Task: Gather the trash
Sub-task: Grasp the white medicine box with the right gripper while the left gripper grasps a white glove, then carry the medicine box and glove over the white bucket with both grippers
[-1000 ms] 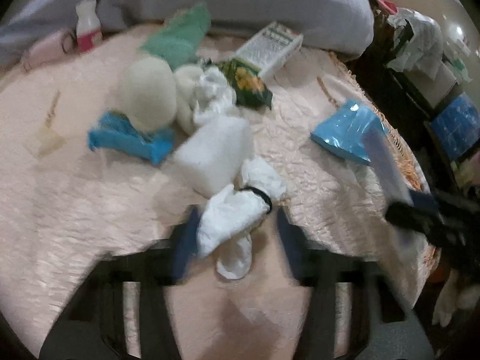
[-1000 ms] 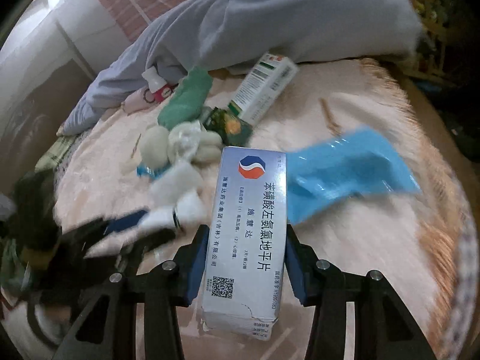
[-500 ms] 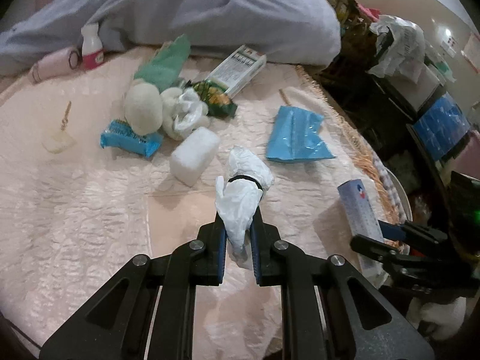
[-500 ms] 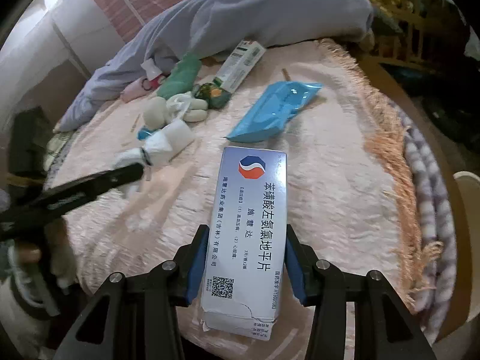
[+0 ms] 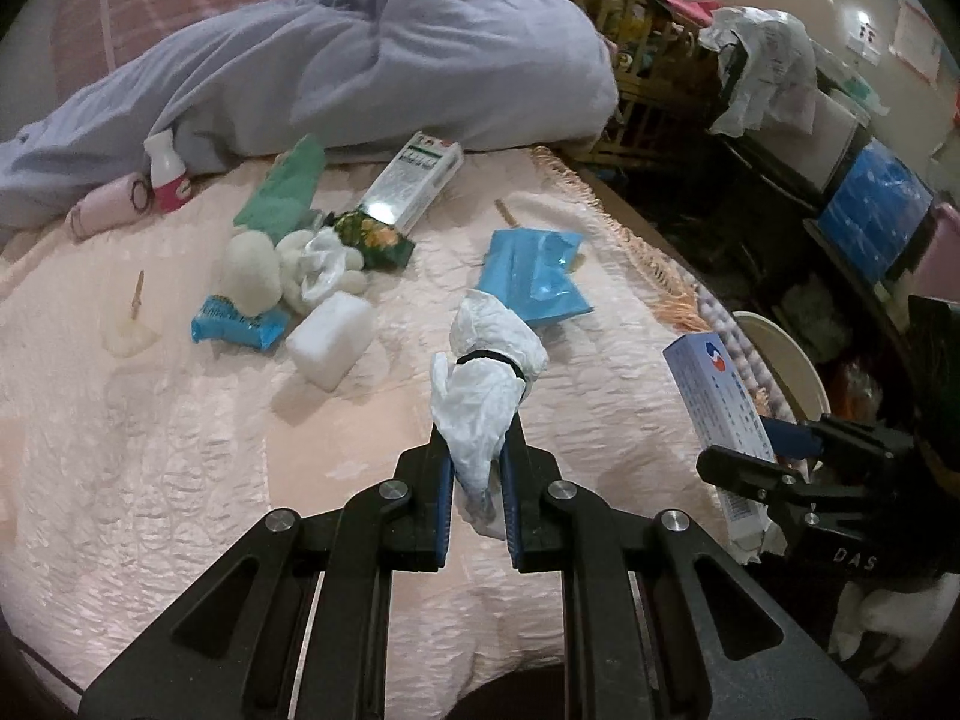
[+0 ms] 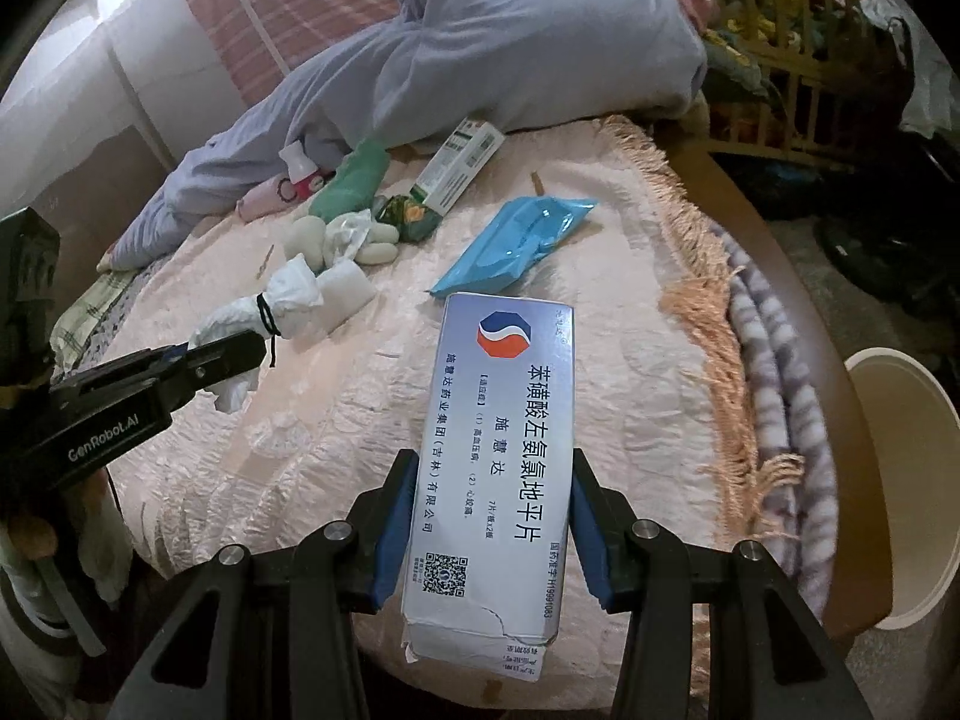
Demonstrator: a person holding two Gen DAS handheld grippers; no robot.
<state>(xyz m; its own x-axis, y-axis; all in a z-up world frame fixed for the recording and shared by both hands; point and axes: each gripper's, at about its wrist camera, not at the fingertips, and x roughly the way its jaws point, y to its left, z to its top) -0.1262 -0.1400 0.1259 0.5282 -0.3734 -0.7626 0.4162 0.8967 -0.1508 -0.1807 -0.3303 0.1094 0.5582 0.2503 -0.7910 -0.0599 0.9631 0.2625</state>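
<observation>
The left hand-held gripper (image 5: 477,489) was clamped nearly closed on a crumpled white wrapper (image 5: 483,384) cinched by a black band, lifted clear above the pink quilted bed cover (image 5: 180,450). The right hand-held gripper (image 6: 489,531) was partly open, its blue pads pressed against both long sides of a white-and-blue medicine box (image 6: 498,450) held out past the cover's near edge.

Ahead of the left hand-held gripper lay an open stretch of cover. Farther ahead and to its left sat a cluster of litter: a white foam block (image 5: 330,339), a blue snack wrapper (image 5: 237,321), a pale rounded lump (image 5: 251,267), crumpled white plastic (image 5: 321,258), a dark green printed packet (image 5: 372,237), a folded green cloth (image 5: 285,189) and a green-and-white carton (image 5: 414,186). A flat blue pouch (image 5: 534,276) lay apart, ahead and slightly right, near the fringed edge (image 5: 654,276).

To the right of the right hand-held gripper the fringe (image 6: 714,324) hung over a striped blanket (image 6: 774,408) along the bed's rim, and beyond that rim stood a cream bin (image 6: 906,438), open at the top. Between the box and the blue pouch (image 6: 516,237) the cover was bare. A lilac duvet (image 5: 384,48) was heaped along the far side, with a small white-and-pink bottle (image 5: 165,171) and a pink roll (image 5: 105,210) at its foot. Dim cluttered shelving (image 5: 798,120) filled the room beyond the edge to the right.
</observation>
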